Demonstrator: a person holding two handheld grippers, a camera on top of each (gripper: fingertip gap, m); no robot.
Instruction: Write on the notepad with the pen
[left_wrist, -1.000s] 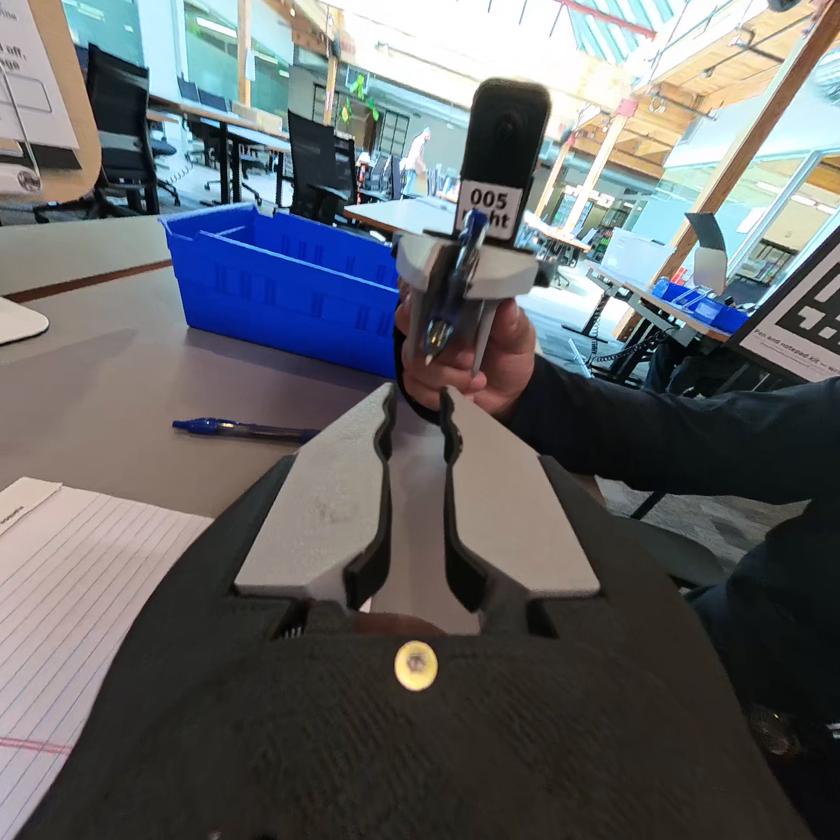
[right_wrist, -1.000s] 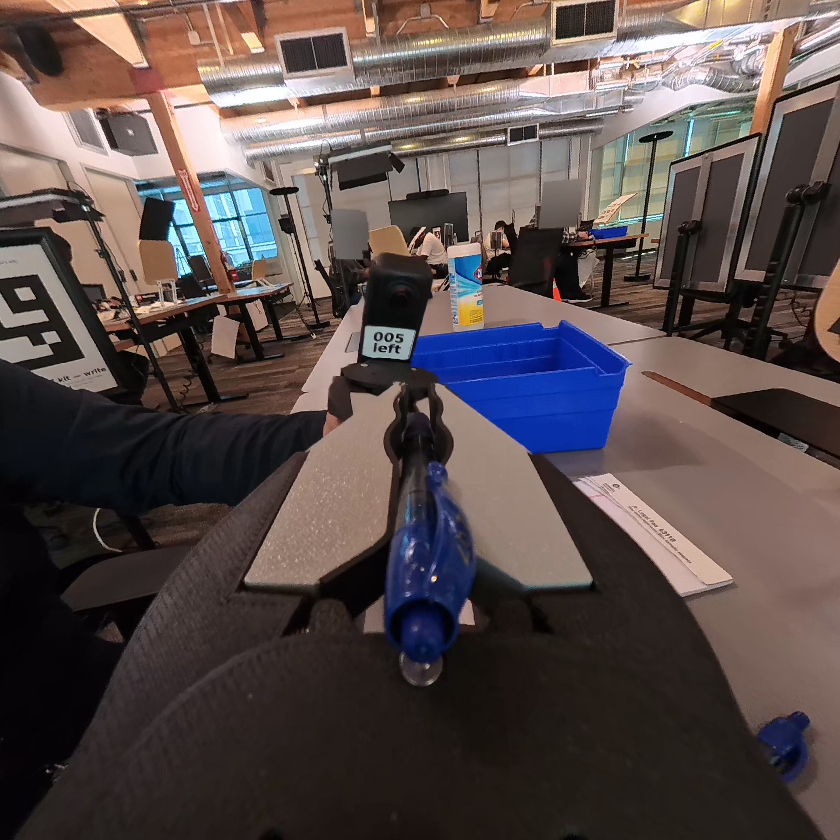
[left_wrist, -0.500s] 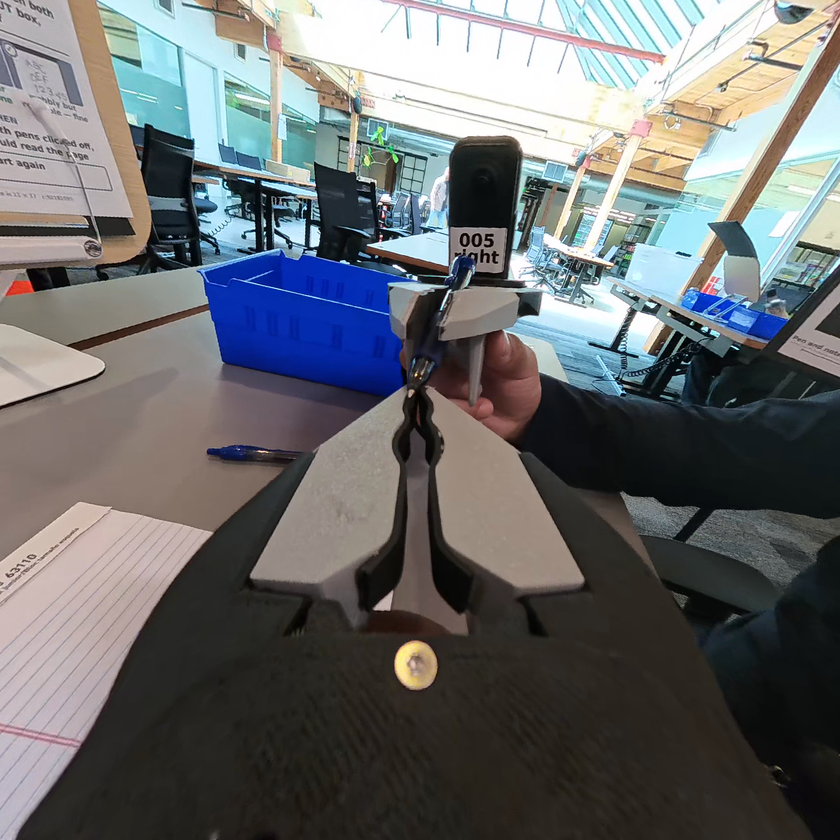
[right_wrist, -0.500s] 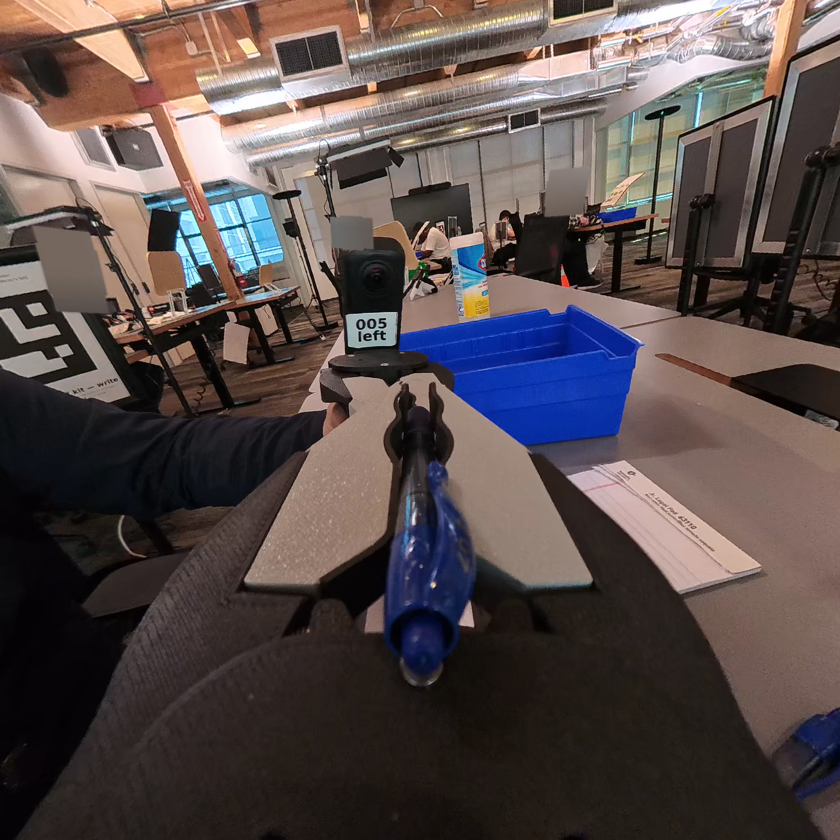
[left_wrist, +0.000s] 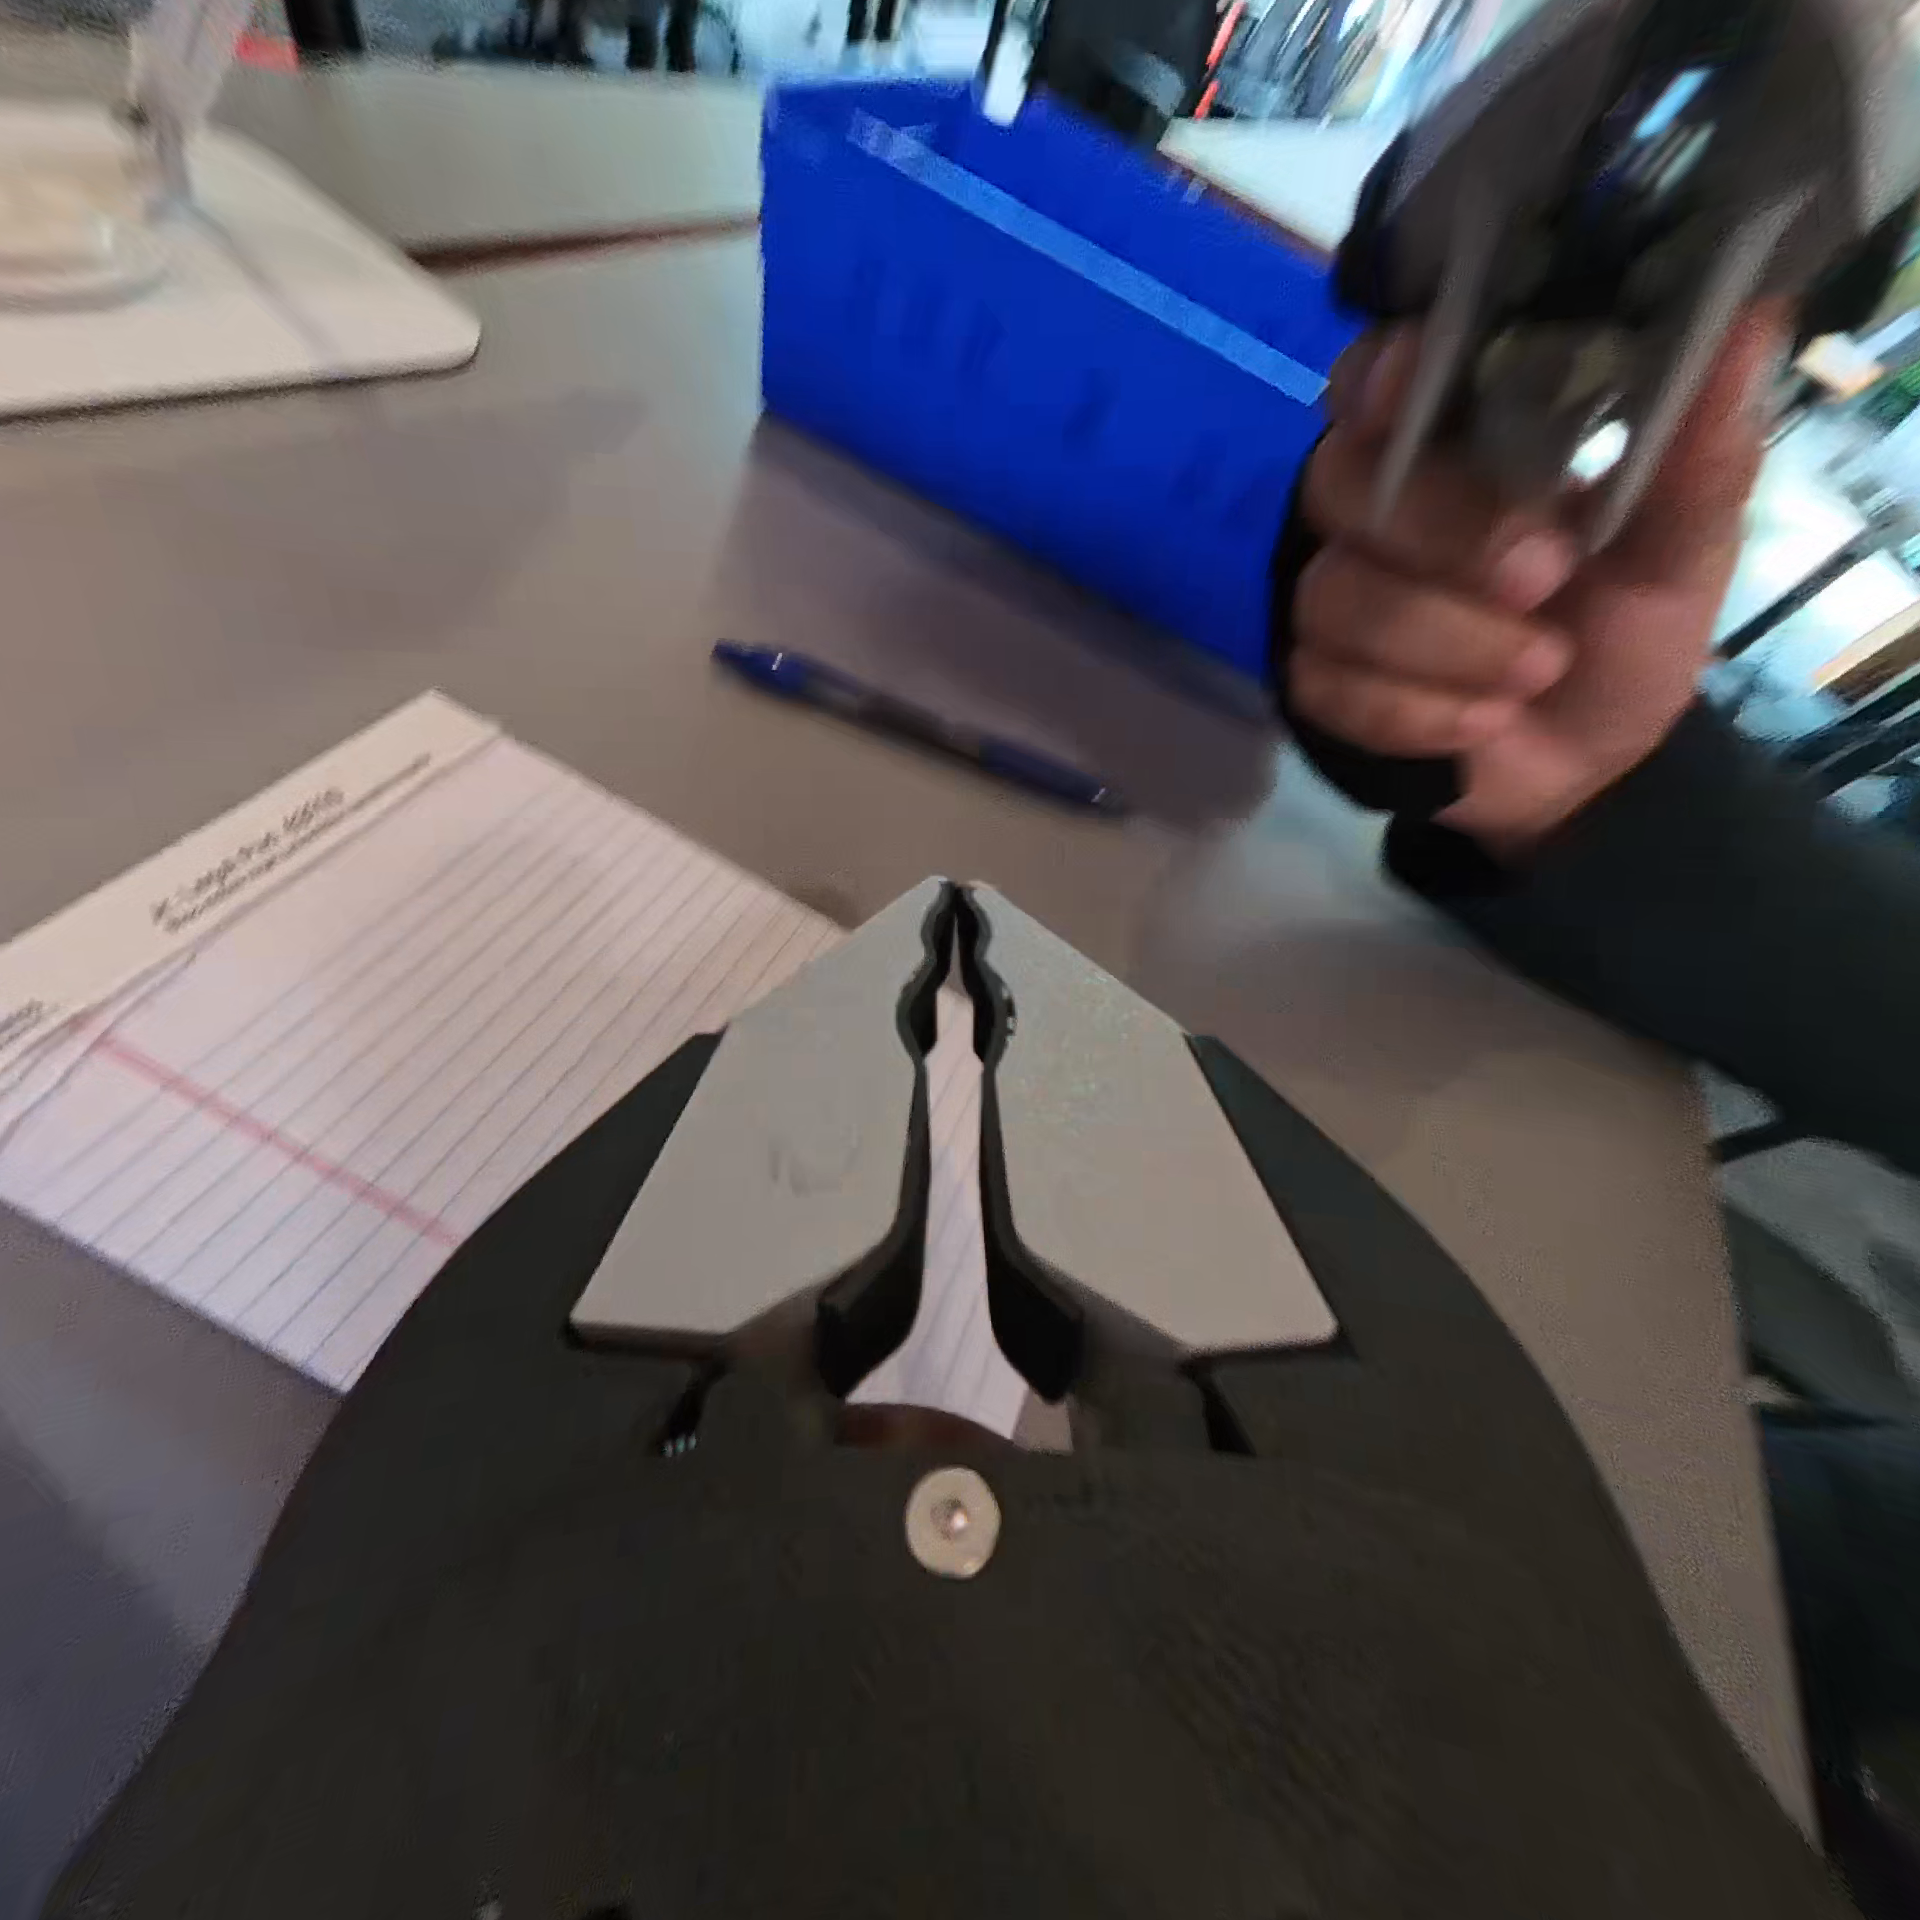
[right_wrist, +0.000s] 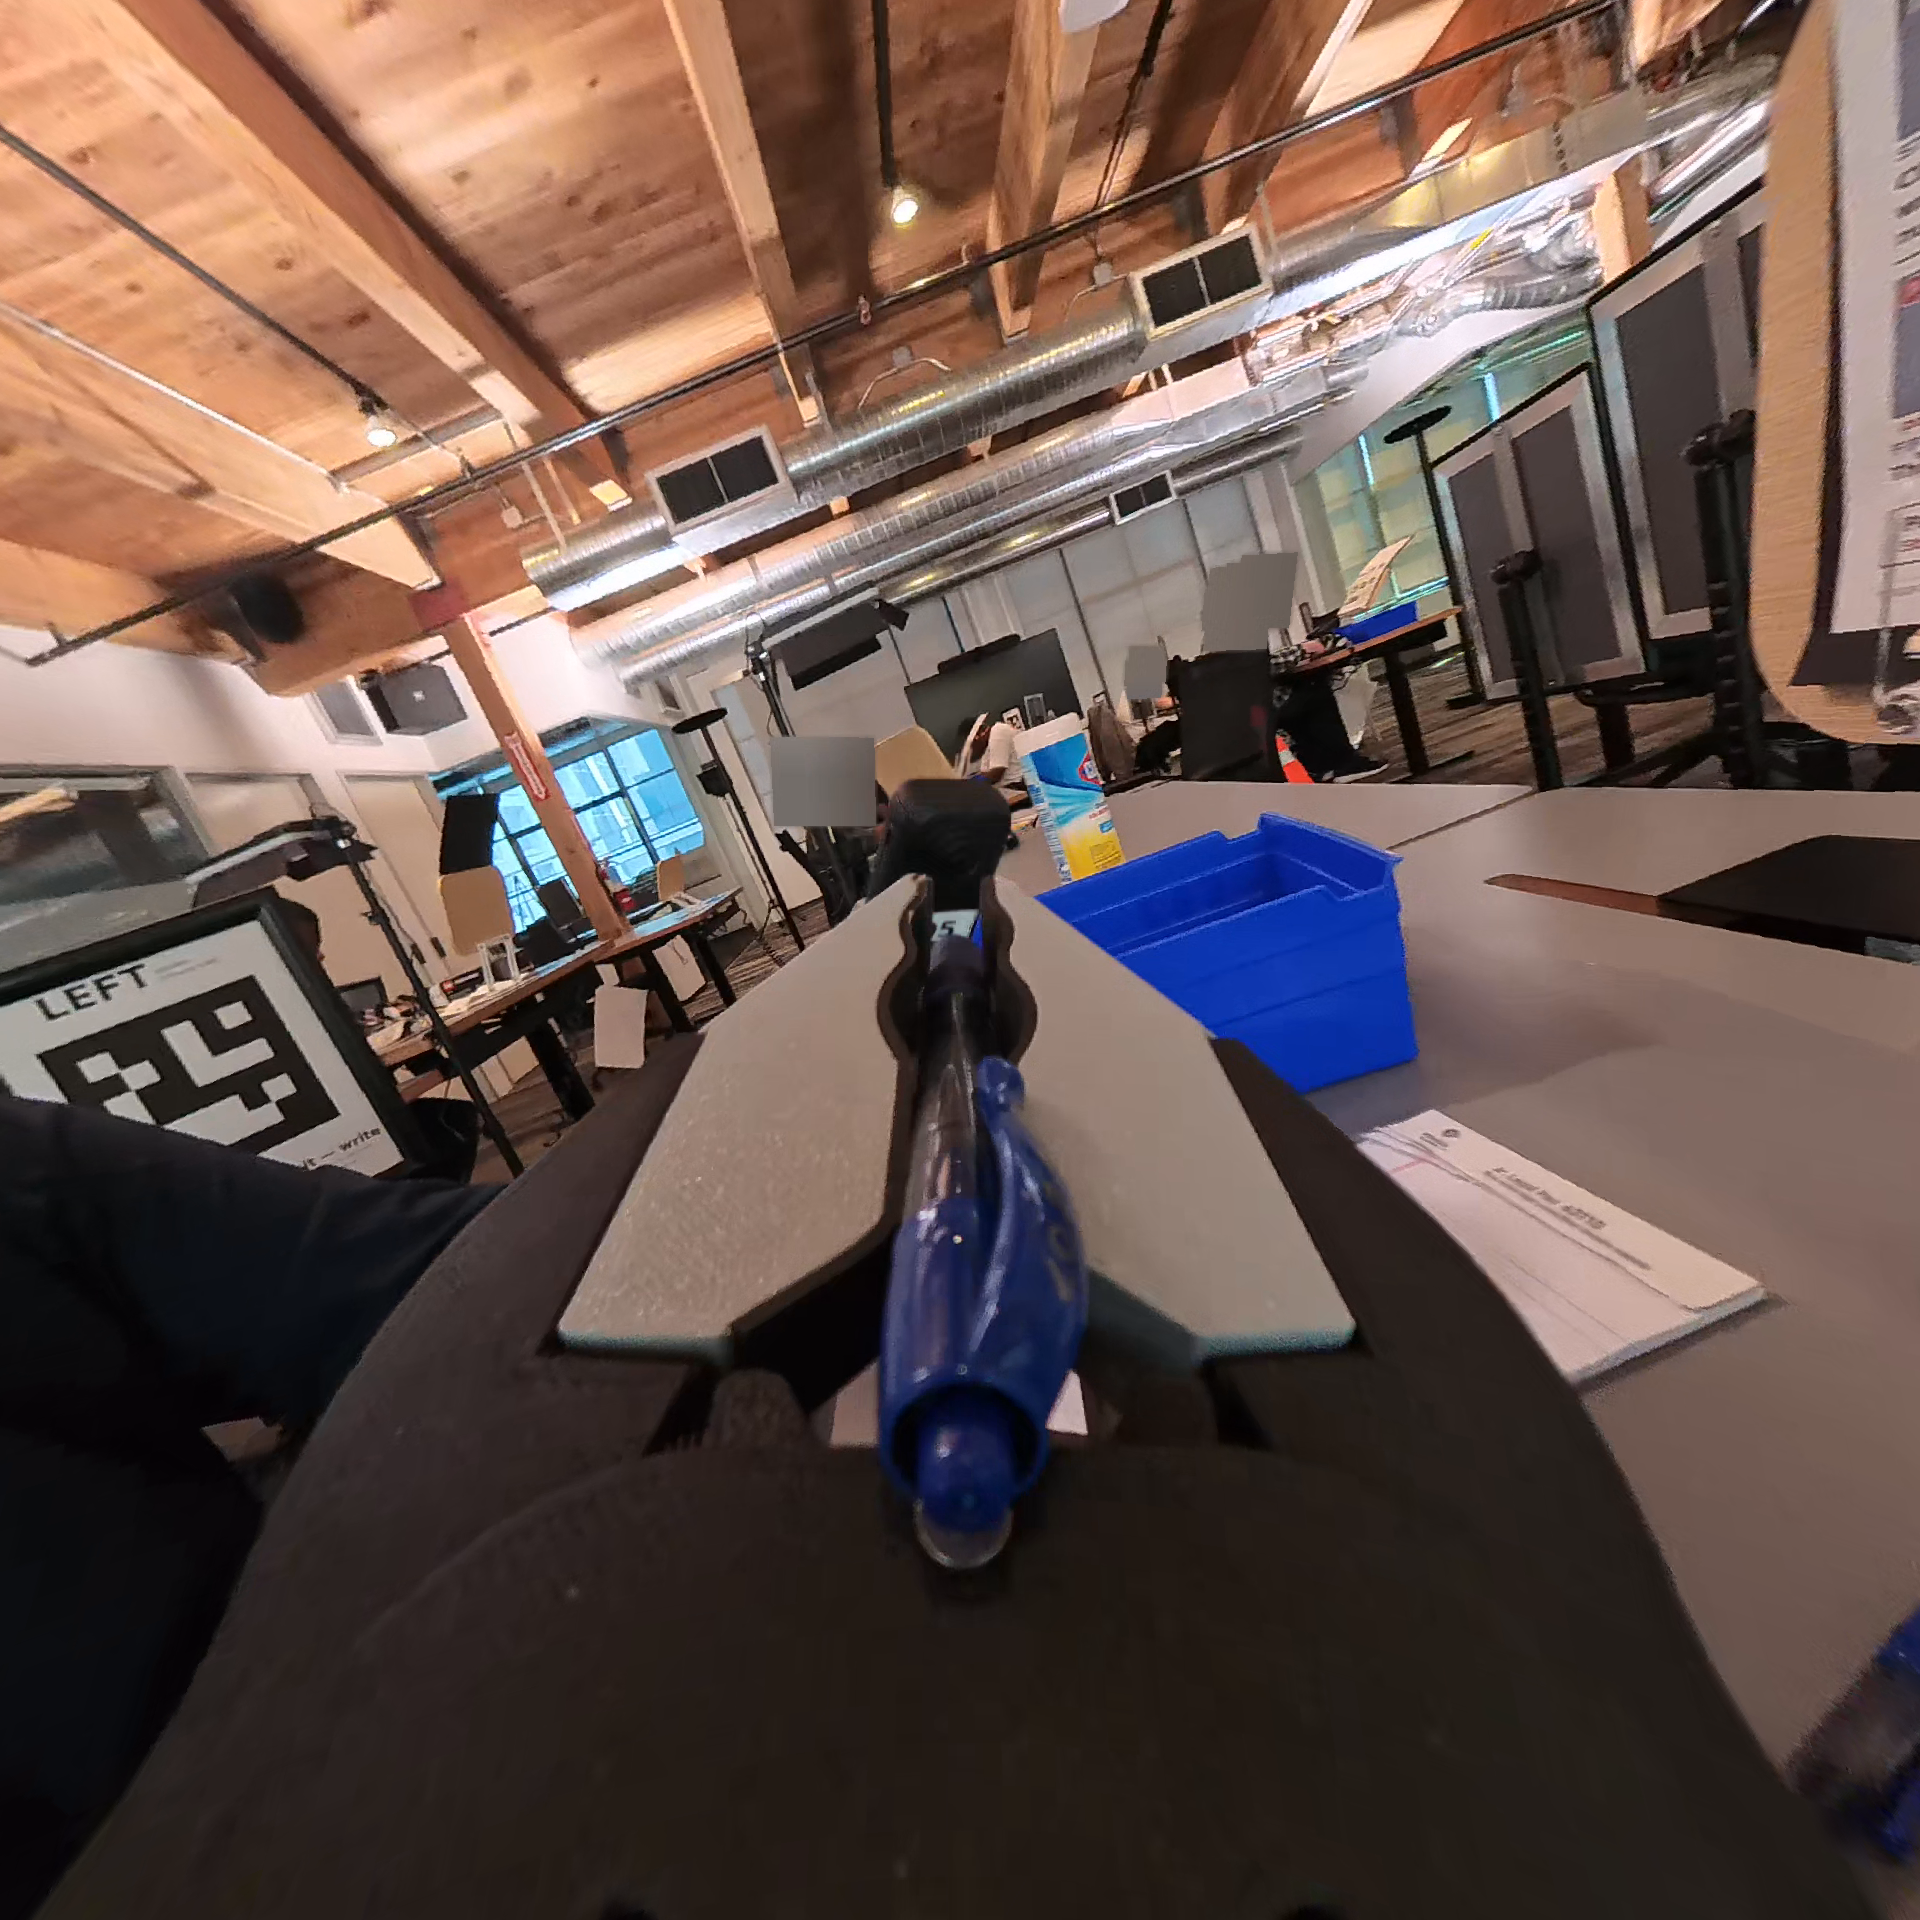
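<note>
The right gripper (right_wrist: 948, 940) pinches a blue pen (right_wrist: 971, 1236) between its two fingers. The pen lies along the fingers, with its blue click end near the camera and its tip pointing away. Its tip is hidden past the fingers.

The left gripper (left_wrist: 954, 902) has its fingers pressed together at the tips, with nothing between them. It is over the near right corner of the notepad (left_wrist: 343, 997). The picture is blurry, so I cannot tell if it touches the paper.

The notepad is white with lines and lies flat on the gray desk (left_wrist: 436, 561). A second pen (left_wrist: 914, 727) lies on the desk, just past the notepad and in front of the blue bin (left_wrist: 1018, 343). A white pad (left_wrist: 229, 291) is at the far left.

On the right side of the left view, a hand (left_wrist: 1496, 623) holds the right gripper up, in front of the bin
</note>
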